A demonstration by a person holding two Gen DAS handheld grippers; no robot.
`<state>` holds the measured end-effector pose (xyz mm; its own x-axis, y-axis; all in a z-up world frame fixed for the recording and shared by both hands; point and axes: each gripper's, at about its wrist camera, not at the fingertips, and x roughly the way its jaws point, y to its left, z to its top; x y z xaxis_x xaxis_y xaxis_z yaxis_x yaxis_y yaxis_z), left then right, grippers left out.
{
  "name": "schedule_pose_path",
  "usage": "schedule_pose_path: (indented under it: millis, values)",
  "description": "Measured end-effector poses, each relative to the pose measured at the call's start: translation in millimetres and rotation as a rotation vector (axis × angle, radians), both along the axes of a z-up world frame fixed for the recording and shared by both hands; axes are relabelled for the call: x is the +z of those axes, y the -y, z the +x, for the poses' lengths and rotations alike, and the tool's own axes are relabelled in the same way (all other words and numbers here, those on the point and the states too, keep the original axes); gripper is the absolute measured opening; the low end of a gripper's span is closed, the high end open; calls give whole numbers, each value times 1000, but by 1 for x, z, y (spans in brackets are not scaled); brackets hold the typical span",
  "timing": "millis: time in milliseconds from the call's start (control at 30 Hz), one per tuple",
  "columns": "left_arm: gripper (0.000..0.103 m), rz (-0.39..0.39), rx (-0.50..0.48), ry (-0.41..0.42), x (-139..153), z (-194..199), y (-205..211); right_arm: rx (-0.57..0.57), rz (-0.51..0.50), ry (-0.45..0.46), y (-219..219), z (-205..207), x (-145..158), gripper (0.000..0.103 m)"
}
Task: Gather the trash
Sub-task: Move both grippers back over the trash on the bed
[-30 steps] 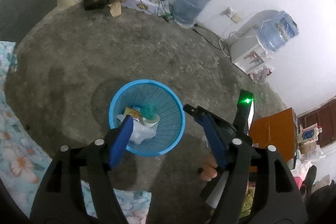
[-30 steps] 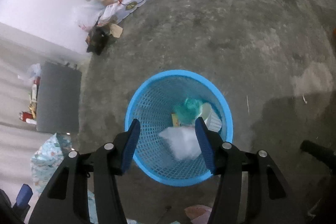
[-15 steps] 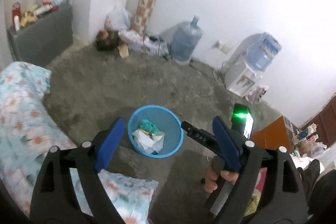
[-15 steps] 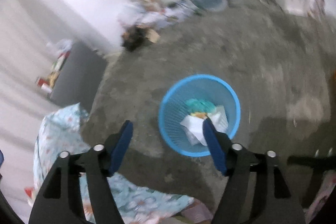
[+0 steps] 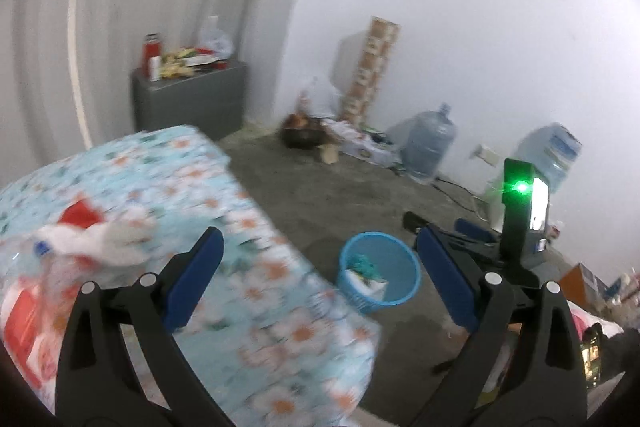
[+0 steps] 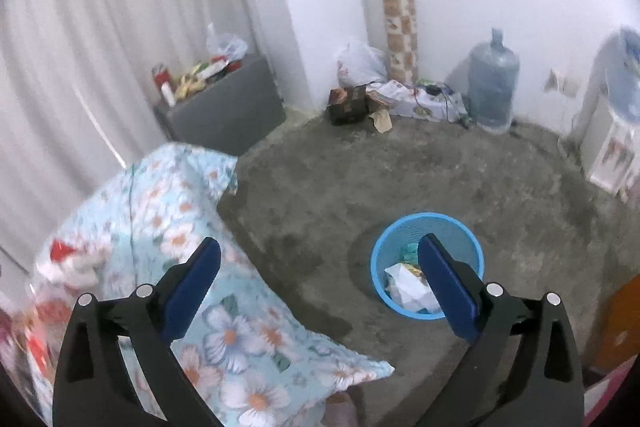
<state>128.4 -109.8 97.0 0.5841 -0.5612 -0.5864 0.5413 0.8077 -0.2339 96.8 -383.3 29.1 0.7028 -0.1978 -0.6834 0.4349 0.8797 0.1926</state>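
Left wrist view, left gripper (image 5: 316,259): its jaws are standing wide apart and holding nothing.
Left wrist view, trash pile (image 5: 86,247): crumpled white and red wrappers and what looks like a clear bottle are lying on the flowered cloth (image 5: 256,259), to the near left of the blue pads; blur is hiding their exact shapes.
Left wrist view, bin (image 5: 380,273): it is standing on the floor to the far right of the cloth, already holding paper and a green scrap.
Left wrist view, right gripper (image 5: 440,227): it is showing at the right edge, over the bin side.
Right wrist view, right gripper (image 6: 320,279): its jaws are gaping wide and empty.
Right wrist view, trash pile (image 6: 76,263): it is sitting far off to the left, well apart from the pads.
Right wrist view, bin (image 6: 428,227): it is lying just beyond the right pad.
Judgement: the left gripper is looking nearer the pile, so the coming reach is likely going left and down.
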Motion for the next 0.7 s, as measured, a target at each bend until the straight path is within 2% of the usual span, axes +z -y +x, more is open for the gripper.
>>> schedule_pose_path:
  millis: [167, 300, 467, 700]
  values:
    - [93, -38, 114, -11, -2, -11, -53, 65, -200, -34, -56, 1, 11, 96]
    - [93, -29, 177, -21, -6, -20, -84, 123, -285, -7, -92, -3, 21, 96]
    - [94, -14, 255, 11, -7, -33, -124, 246, -188, 56, -122, -11, 30, 96]
    - [94, -48, 332, -13, -13, -45, -169, 409, -16, 134, -151, -13, 30, 96]
